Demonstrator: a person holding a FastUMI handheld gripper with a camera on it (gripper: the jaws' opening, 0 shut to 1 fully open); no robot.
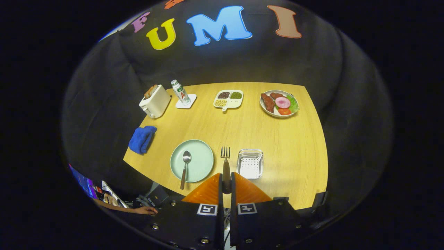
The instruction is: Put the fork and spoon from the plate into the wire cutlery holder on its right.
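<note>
Black cloth walled the booth behind a light wooden table (242,128). High above the table's near edge hung the gripper (226,180), looking steeply down, its two fingers clamped on the handle of the fork (225,163), whose tines pointed forward beyond the fingertips, lifted between the plate and the holder. Just left of the fingers lay the pale green plate (201,152), with the spoon (185,166) resting on it, its handle running over the near rim. Just right of the fingers stood the wire cutlery holder (250,163), with nothing inside. Along the far side stood a toaster (155,101) holding bread, a small bottle (180,92) on a white coaster, a divided dish of beans (228,99), and a plate of food (279,103). A blue cloth (142,139) lay at the left edge. A person's hand (145,210) showed below the table, left of the gripper.
</note>
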